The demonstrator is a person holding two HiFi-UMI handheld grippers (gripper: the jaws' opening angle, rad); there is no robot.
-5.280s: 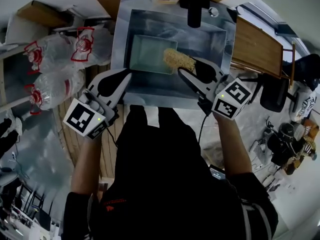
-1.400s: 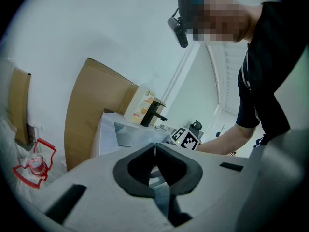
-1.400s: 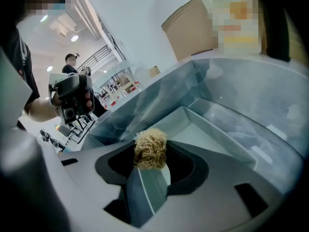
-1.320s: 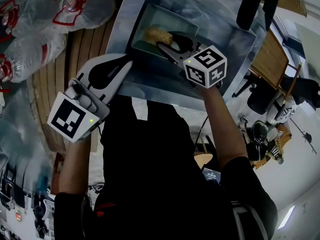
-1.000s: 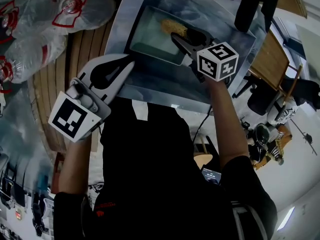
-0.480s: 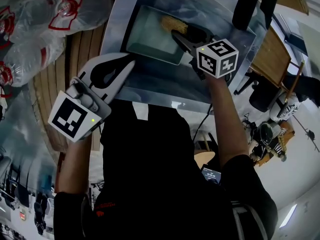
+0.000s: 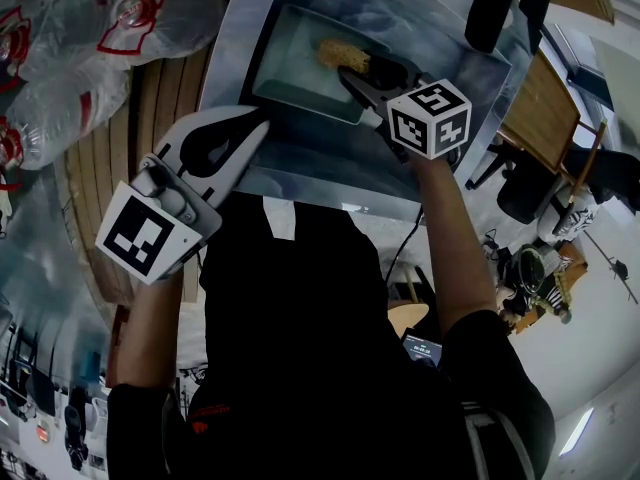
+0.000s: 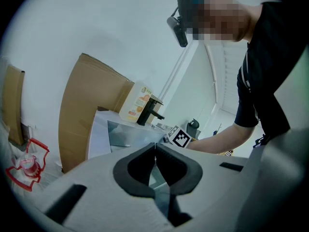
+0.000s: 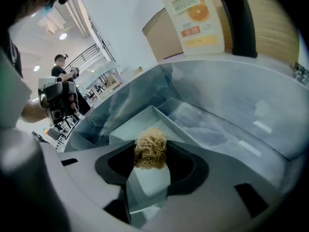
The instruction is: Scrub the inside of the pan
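Observation:
A rectangular metal pan [image 7: 295, 68] lies in the steel sink [image 7: 440, 138]; the right gripper view shows the pan [image 9: 130, 124] just past my jaws. My right gripper [image 7: 345, 63] is shut on a tan scrubber [image 7: 343, 53], a wiry golden ball [image 9: 150, 148], held over the pan's right part. My left gripper [image 7: 258, 126] is shut with nothing in it, at the sink's near left rim, outside the pan; its tips [image 8: 155, 145] meet in the left gripper view.
A black faucet [image 7: 495, 8] stands at the sink's far side beside an orange soap bottle [image 9: 193, 13]. Bagged plastic bottles [image 7: 90, 38] lie on the wooden counter to the left. A wooden board [image 7: 535, 98] sits right of the sink.
Over the last second the right gripper moved the scrubber from the pan's middle toward its far right, then slightly back. The left gripper stayed still.

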